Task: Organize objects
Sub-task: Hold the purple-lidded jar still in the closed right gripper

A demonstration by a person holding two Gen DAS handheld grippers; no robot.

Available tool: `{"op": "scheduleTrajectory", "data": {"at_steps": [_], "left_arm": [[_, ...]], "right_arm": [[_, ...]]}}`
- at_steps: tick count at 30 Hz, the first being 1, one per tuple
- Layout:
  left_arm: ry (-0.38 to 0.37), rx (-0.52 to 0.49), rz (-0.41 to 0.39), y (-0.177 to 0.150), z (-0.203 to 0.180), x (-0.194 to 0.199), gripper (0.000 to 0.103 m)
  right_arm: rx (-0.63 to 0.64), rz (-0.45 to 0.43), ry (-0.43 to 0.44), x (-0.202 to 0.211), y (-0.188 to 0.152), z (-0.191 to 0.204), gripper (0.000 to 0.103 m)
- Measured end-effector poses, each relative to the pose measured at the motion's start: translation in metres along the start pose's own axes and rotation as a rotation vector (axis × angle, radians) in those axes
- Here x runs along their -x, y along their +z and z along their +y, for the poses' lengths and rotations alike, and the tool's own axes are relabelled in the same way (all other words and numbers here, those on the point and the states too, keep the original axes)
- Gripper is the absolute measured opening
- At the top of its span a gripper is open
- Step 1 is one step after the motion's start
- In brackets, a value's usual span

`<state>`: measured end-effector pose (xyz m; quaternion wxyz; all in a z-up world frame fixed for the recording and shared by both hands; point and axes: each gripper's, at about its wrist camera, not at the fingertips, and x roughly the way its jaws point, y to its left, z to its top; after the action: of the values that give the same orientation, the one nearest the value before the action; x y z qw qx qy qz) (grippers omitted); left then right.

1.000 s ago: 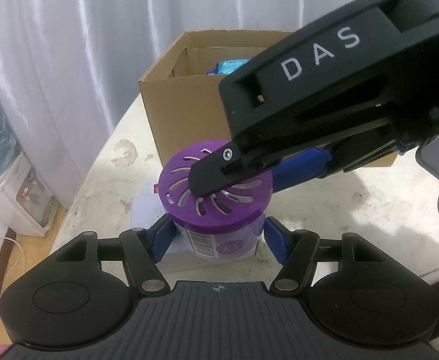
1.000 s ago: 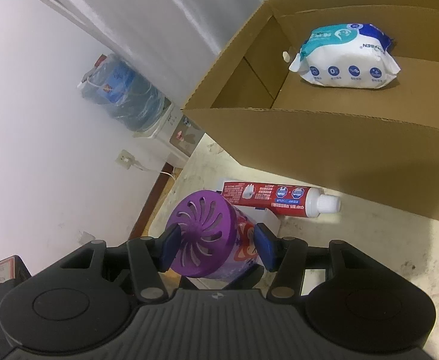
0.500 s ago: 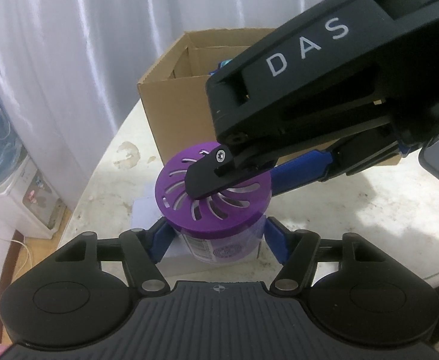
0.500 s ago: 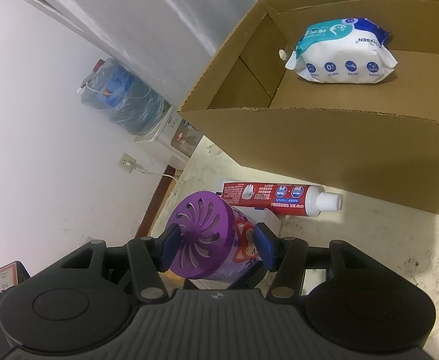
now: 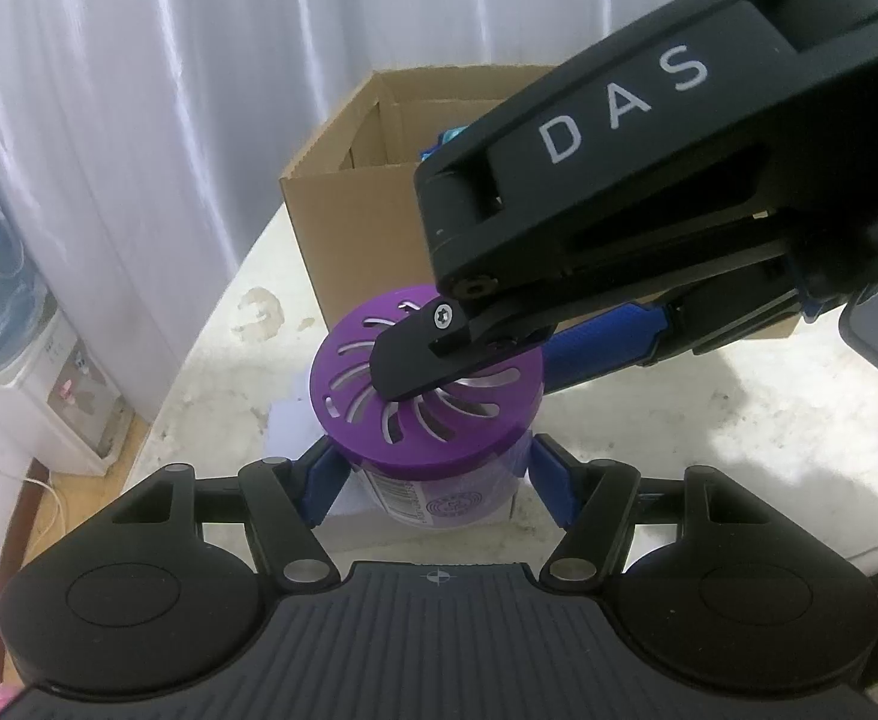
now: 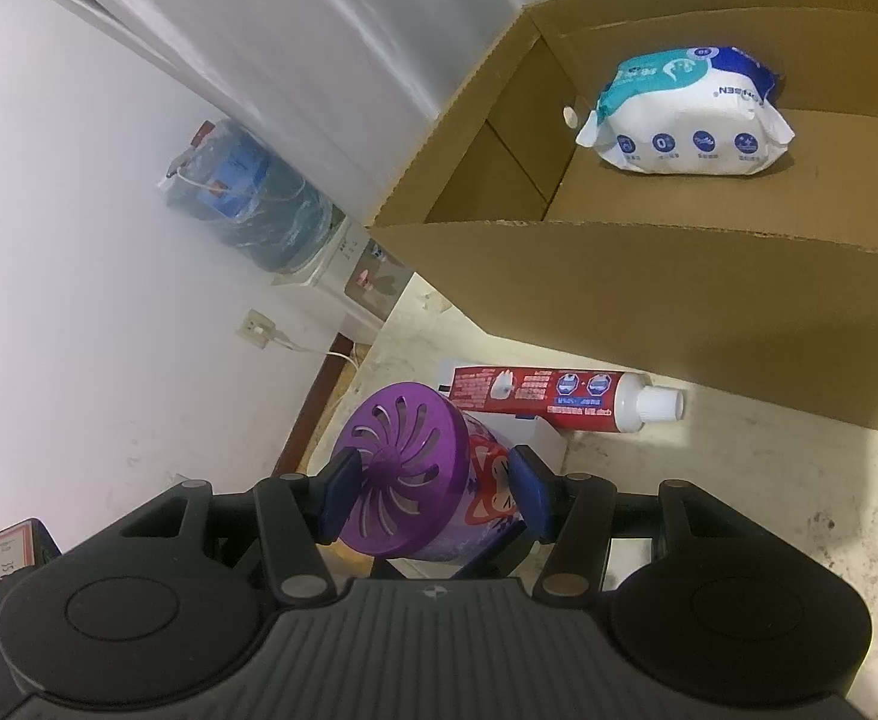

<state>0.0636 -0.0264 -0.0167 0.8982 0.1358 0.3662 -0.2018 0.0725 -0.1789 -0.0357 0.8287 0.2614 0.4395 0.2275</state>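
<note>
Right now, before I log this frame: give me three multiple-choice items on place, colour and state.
1. The wipes are: A in the carton; B on the table; C on the floor.
2. The jar lid is: A red; B purple; C white.
3. The toothpaste is: A upright; B lying down, capped; C lying down, uncapped.

Key: 1 A, the pack lies on the carton's floor, inside its walls. 2 B, the slotted lid is purple in both views. 3 B, the tube lies on its side in front of the carton with its white cap on.
</note>
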Motion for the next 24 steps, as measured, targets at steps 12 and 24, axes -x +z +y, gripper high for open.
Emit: {"op": "scheduleTrajectory", "data": {"at_steps": [12,24], "left_arm": [[-0.001,-0.011,-0.013,-0.0048,0.0011,0.0005,0.065],[-0.006,-0.025,-0.020,-0.0067,0.0013,0.0022,0.065]], "right_arm": [[0.006,-0.013,0.008,0.0054,-0.0005,0.0013,0.058],[0.009,-0.019,0.008,0.0079,-0.0010,0.0023,0.058]]}}
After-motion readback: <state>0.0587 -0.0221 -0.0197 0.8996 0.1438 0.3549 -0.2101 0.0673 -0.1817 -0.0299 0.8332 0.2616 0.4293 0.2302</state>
